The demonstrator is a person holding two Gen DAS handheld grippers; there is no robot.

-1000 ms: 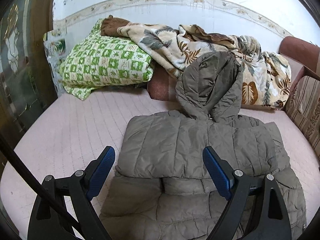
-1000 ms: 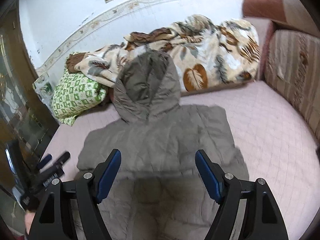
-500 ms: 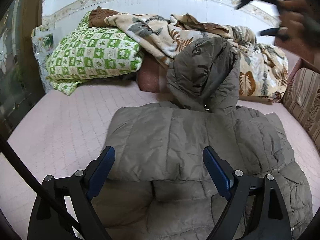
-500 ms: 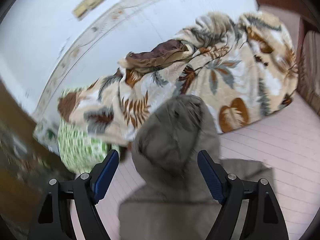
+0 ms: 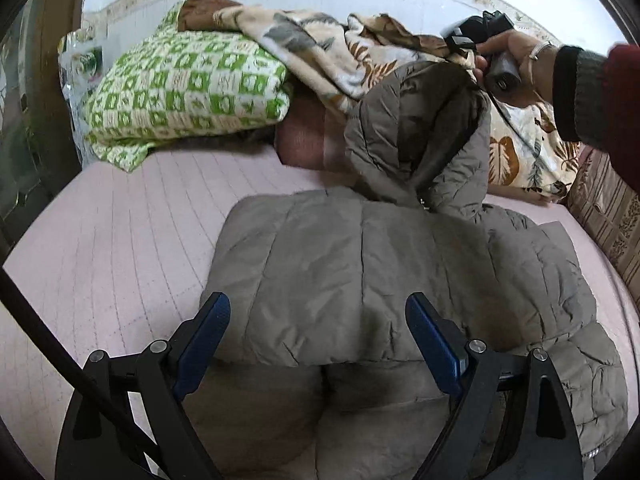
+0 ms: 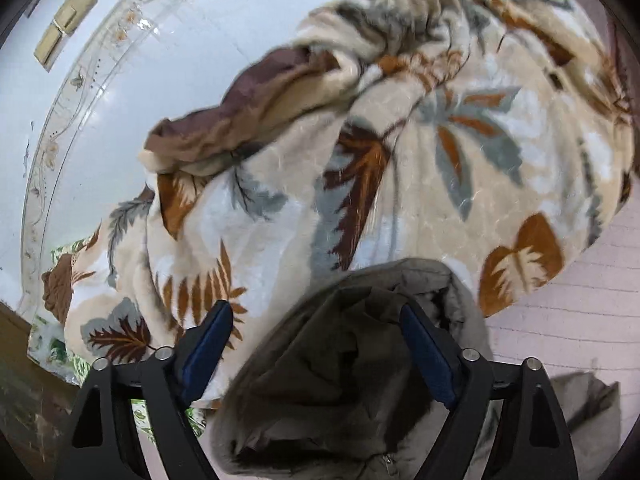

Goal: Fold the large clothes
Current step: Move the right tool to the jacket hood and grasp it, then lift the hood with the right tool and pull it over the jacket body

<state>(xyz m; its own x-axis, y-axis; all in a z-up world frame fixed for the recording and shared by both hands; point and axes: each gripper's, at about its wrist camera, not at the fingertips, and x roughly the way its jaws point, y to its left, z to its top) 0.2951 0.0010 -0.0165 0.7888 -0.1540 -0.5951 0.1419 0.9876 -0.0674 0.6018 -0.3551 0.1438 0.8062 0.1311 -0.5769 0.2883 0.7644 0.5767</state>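
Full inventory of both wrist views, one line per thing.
puffer jacket: 1, grey-brown, flat on the bed, sleeves folded in
hood: 1, grey-brown, propped against the bedding pile
leaf-print blanket: 1, cream, brown and grey, heaped behind the hood
checked pillow: 1, green and white, far left
bed cover: 1, pink quilted
wall: white, patterned border
left gripper: open above the jacket
right gripper: open, hood between its fingers, jaws just been closing
hand: 1, dark red sleeve, holding the right gripper

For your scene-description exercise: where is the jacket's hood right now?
In the left wrist view the hood stands upright right of centre, propped against the leaf-print blanket, just below the right hand. In the right wrist view it sits between the right gripper fingers.
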